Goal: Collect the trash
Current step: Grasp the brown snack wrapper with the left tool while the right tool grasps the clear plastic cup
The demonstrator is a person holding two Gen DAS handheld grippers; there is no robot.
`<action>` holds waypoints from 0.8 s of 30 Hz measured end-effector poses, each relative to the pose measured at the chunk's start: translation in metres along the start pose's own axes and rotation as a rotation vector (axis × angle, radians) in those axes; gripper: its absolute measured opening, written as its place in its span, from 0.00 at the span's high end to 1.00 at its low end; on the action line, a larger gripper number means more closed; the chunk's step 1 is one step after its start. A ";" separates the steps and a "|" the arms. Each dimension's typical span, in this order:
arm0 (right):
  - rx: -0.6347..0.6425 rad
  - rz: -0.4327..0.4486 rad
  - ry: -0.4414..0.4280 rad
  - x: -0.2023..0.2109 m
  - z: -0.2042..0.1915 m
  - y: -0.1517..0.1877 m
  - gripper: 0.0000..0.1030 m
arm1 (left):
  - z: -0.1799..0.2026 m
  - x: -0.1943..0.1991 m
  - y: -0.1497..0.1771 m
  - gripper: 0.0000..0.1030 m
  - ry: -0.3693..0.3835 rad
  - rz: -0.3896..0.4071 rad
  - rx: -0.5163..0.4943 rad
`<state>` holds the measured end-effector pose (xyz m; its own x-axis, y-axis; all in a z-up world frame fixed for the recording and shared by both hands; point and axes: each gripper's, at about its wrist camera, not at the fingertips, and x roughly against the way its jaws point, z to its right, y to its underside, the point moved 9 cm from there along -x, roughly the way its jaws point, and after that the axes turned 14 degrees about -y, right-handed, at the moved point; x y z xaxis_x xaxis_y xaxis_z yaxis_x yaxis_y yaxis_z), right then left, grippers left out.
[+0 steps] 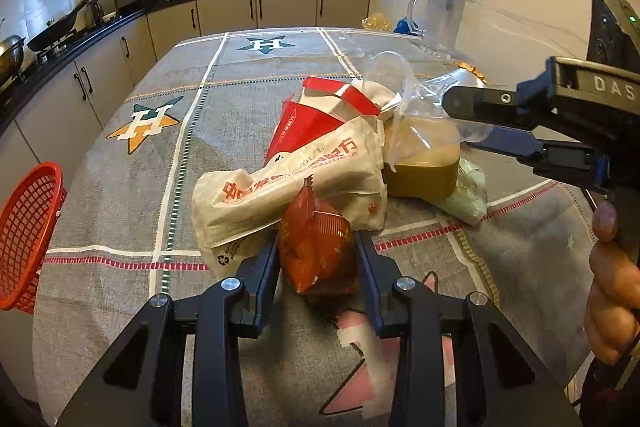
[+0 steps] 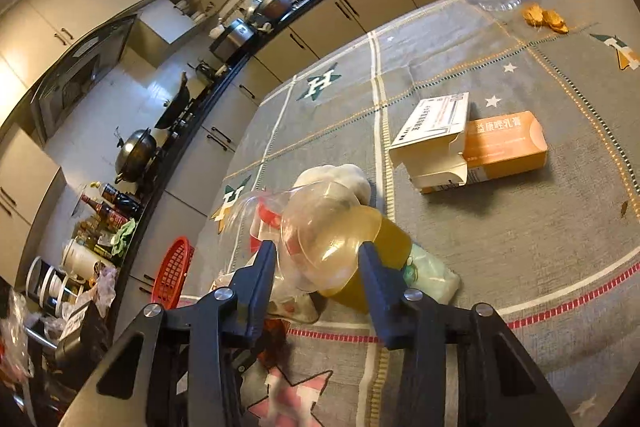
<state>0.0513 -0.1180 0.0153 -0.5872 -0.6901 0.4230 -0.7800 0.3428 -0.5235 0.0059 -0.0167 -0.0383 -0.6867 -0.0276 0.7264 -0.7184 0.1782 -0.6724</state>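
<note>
Clearly, the trash is gathered in one heap in the middle of the table [image 1: 120, 195], on its grey cloth, which makes it easy to take piece by piece. The left gripper [image 1: 318, 251] is clenched on a red snack wrapper [image 1: 316, 255] at the near edge of the heap; both pads press its sides, so I judge the grasp is made and the wrapper is ready to be lifted. It lies against a white printed bag [image 1: 288, 187], which may be dragged along. The right gripper [image 2: 318, 263] reaches from the other side around a crumpled clear plastic cup [image 2: 324, 243] that rests on a yellowish container [image 2: 384, 247]. The cup sits between its fingers, but I cannot tell if the pads already press it. A red basket [image 1: 28, 231] stands at the left edge of the table, near the heap, probably as the place for collecting. Two small boxes [image 2: 472, 143] lie well apart, untouched.
</note>
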 end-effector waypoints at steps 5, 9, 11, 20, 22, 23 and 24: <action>0.068 0.021 0.037 0.015 -0.005 0.009 0.56 | -0.003 0.007 0.002 0.66 0.003 0.007 0.007; 0.088 0.039 0.044 0.026 -0.007 0.013 0.56 | -0.008 0.014 0.002 0.66 0.005 0.014 0.019; 0.094 0.049 0.044 0.031 -0.009 0.015 0.56 | -0.009 0.018 0.002 0.66 0.007 0.020 0.022; 0.148 0.097 0.055 0.054 -0.020 0.018 0.56 | -0.016 0.037 -0.003 0.66 0.001 0.061 0.032; 0.158 0.090 0.051 0.055 -0.023 0.020 0.56 | -0.018 0.039 -0.004 0.66 -0.002 0.065 0.036; 0.160 0.087 0.050 0.055 -0.024 0.022 0.56 | -0.019 0.040 -0.004 0.66 -0.005 0.066 0.038; 0.163 0.085 0.046 0.054 -0.025 0.023 0.56 | -0.021 0.041 -0.004 0.66 -0.009 0.067 0.040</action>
<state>-0.0039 -0.1317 0.0450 -0.6614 -0.6321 0.4038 -0.6843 0.2881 -0.6699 -0.0166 0.0016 -0.0031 -0.7345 -0.0253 0.6781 -0.6742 0.1408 -0.7250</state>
